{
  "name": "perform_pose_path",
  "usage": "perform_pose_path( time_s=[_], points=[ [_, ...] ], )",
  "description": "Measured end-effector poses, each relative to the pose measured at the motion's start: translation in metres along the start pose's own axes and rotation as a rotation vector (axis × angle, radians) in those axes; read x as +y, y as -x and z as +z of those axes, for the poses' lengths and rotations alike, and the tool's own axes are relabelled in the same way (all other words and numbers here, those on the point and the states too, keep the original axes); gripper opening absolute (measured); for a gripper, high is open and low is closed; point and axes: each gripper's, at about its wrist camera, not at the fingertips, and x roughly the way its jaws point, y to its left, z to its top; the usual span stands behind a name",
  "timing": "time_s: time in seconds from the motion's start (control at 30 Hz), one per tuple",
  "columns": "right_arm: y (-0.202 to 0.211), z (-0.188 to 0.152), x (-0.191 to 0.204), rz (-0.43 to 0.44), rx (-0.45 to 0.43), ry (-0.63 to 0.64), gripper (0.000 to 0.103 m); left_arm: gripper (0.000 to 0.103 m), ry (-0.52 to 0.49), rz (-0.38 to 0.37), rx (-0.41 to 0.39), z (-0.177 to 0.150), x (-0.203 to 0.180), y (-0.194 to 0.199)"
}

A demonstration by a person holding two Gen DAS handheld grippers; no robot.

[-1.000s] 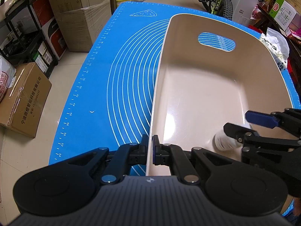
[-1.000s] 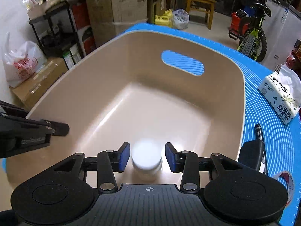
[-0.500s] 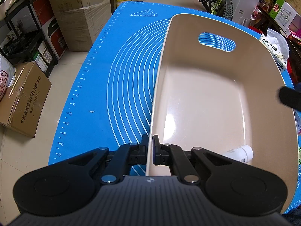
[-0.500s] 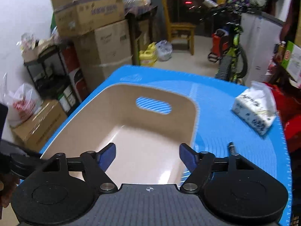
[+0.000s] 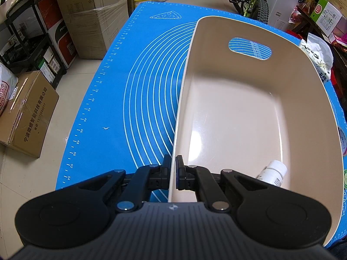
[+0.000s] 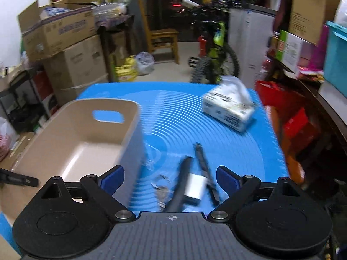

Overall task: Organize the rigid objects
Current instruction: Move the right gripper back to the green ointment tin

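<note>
A beige plastic bin (image 5: 249, 117) stands on the blue mat (image 5: 138, 82). My left gripper (image 5: 173, 172) is shut on the bin's near left rim. A white bottle (image 5: 273, 173) lies inside the bin at its near right corner. The bin also shows in the right wrist view (image 6: 71, 143), at the left. My right gripper (image 6: 170, 178) is open and empty, above the mat to the right of the bin. Below it lie a black pen (image 6: 205, 171), a long black object (image 6: 181, 186), a small silver block (image 6: 195, 187) and a blurred small metal item (image 6: 161, 191).
A tissue pack (image 6: 229, 106) lies on the mat's far right. A tape roll (image 5: 342, 138) shows at the bin's right side. Cardboard boxes (image 5: 23, 114), a rack, a chair (image 6: 162, 36) and a bicycle (image 6: 216, 60) stand around the table.
My right gripper let go of the white bottle in the bin, opened wide, lifted out and swung right over the mat. The left gripper has kept its hold on the rim.
</note>
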Motion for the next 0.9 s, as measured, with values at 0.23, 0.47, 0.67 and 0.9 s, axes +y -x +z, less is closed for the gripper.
perform_pose_path(
  time_s=[0.23,0.47,0.67,0.9],
  points=[
    [-0.012,-0.031,-0.043,-0.081,0.073,-0.056,0.092,0.006,0.0,0.0,0.0,0.0,0.0,0.0],
    [-0.033,-0.058,-0.064,-0.122,0.161,-0.086,0.092,0.006,-0.001,0.001,0.0,0.0,-0.001,0.0],
    [-0.037,-0.078,-0.082,-0.165,0.214,-0.104,0.092,0.006,0.0,0.001,0.0,0.0,-0.001,0.0],
    [-0.048,-0.094,-0.096,-0.157,0.286,-0.129,0.091,0.006,0.001,-0.001,0.0,0.0,-0.001,0.0]
  ],
)
